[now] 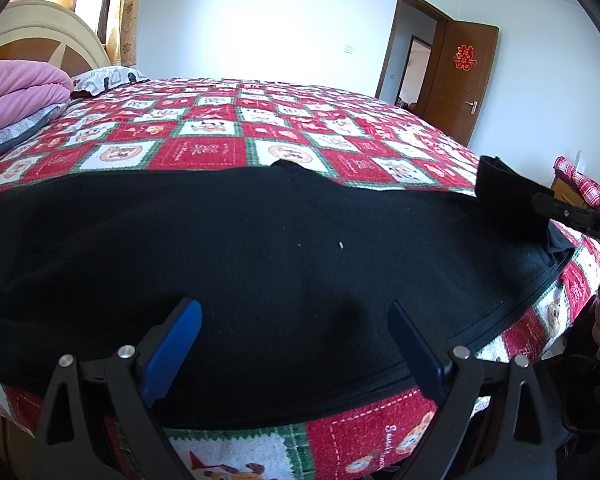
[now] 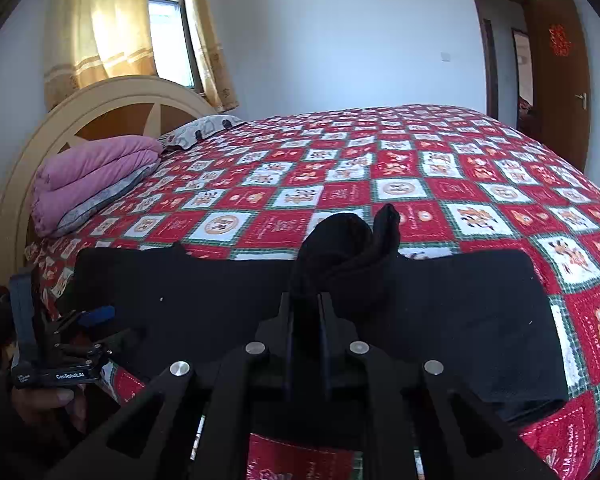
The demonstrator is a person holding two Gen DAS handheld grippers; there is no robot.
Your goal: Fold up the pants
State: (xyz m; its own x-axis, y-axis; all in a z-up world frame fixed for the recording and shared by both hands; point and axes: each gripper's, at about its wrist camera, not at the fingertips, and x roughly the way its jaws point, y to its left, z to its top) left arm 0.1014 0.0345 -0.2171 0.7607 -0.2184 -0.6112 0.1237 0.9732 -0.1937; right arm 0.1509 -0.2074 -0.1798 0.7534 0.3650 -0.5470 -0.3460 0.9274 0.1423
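One pair of black pants [image 1: 260,264] lay flat across the patchwork bedspread [image 1: 220,148] near its edge. The left gripper [image 1: 296,320] hovered spread wide — the right gripper [image 2: 306,300] pinched a lifted fold of pants.

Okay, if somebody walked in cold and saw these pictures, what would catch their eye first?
Probably the black pants spread flat along the near edge of the loud red checked bedspread. Next, the right gripper, shut on a bunched fold of the pants and lifting it, while the left gripper hovers open over the fabric. A pink folded quilt sits by the headboard.
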